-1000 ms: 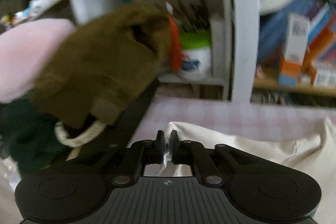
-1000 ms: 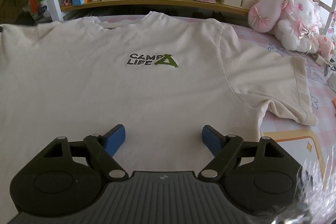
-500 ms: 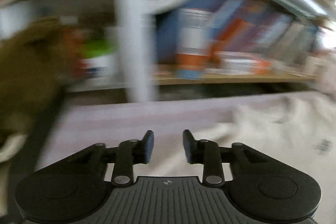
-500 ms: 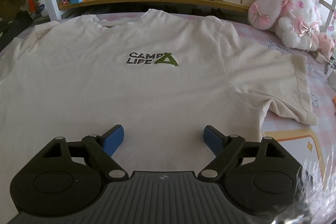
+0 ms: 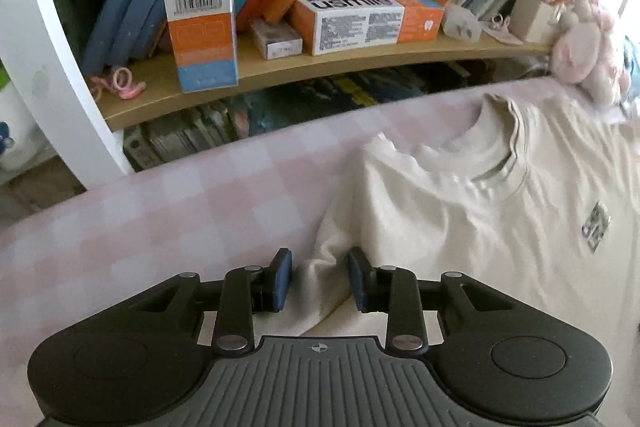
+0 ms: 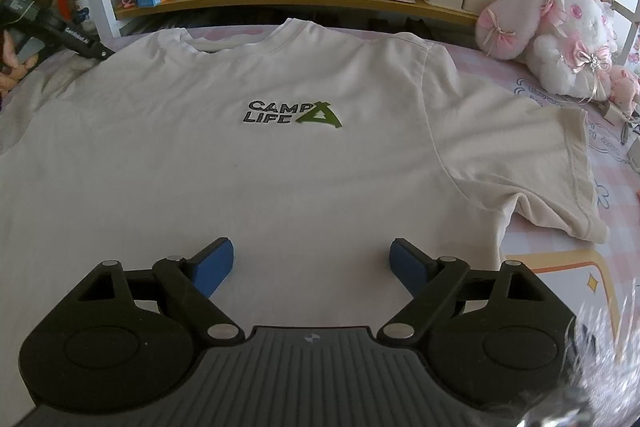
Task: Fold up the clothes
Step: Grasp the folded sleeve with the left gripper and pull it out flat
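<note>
T-shirt [image 6: 280, 179] lies flat, face up on pink checked desk [image 5: 160, 219]; left hand-held gripper [image 5: 318, 279] jaws just closing round sleeve edge w/o pinching yet, right hand-held gripper [image 6: 312, 263] wide open, empty; next: pinch, fold sleeve inward.

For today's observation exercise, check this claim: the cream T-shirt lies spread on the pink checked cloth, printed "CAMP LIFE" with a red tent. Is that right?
Not quite. The T-shirt does lie spread on the pink checked cloth, but the tent beside "CAMP LIFE" is green, not red. The right wrist view shows it.
</note>
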`<state>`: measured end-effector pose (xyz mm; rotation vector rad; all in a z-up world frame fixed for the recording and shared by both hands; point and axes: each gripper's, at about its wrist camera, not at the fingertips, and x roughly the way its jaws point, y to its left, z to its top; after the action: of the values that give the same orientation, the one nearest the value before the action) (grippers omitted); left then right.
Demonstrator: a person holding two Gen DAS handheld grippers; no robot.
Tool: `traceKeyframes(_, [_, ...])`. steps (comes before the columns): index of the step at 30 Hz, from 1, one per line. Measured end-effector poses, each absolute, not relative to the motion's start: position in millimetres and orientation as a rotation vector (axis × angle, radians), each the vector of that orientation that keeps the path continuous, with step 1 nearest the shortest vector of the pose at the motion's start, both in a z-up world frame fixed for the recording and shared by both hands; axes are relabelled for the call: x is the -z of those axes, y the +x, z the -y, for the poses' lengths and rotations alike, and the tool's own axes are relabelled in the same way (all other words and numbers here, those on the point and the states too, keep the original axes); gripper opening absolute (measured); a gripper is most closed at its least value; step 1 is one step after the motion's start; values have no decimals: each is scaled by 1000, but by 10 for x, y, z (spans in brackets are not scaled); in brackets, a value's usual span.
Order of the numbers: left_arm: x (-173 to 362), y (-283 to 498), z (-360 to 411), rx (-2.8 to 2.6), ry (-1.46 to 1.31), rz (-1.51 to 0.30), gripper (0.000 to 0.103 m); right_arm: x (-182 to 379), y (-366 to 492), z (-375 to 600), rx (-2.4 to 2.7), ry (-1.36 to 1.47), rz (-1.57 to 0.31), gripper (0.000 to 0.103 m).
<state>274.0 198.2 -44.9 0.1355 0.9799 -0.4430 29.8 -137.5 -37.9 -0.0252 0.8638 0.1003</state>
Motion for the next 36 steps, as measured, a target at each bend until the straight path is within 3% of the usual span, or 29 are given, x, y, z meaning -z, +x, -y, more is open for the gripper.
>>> traceKeyframes(2, [453,2728,-1947,447,168,-943,2,382,301,1376,-98,-24,-863,86])
traceKeyframes(5, [406,2806,-2030,296,137,-869,3,385,304,1371,-96,-24,-862,86])
traceKeyframes(9, [493,2935,-2175,183,-3,-893,12,387,302,1366,-91,-24,-862,86])
traceKeyframes(14, [364,2878,-2070,135,78,-801,25,389,302,1368,-90,-23,-861,86])
traceKeyframes(16, [259,2873,-2002,214,51,-757,37,391,302,1366,-89,-23,-859,86])
traceKeyframes(17, [231,2889,-1936,272,38,-754,49,394,300,1361,-87,-22,-858,87])
traceKeyframes(20, [340,2955,-1614,400,104,-819,51,401,298,1352,-83,-21,-857,87])
traceKeyframes(22, [457,2990,-1464,399,186,-850,47,397,304,1348,-81,-21,-864,87])
traceKeyframes(23, [506,3005,-1413,400,205,-861,33,394,307,1348,-81,-20,-867,87])
traceKeyframes(24, [535,3017,-1407,405,183,-862,13,392,306,1349,-80,-19,-869,87])
traceKeyframes(25, [553,3030,-1395,405,166,-863,9,389,306,1350,-79,-18,-871,87])
traceKeyframes(36, [555,3255,-1130,354,172,-818,8,410,434,1374,0,23,-872,87])
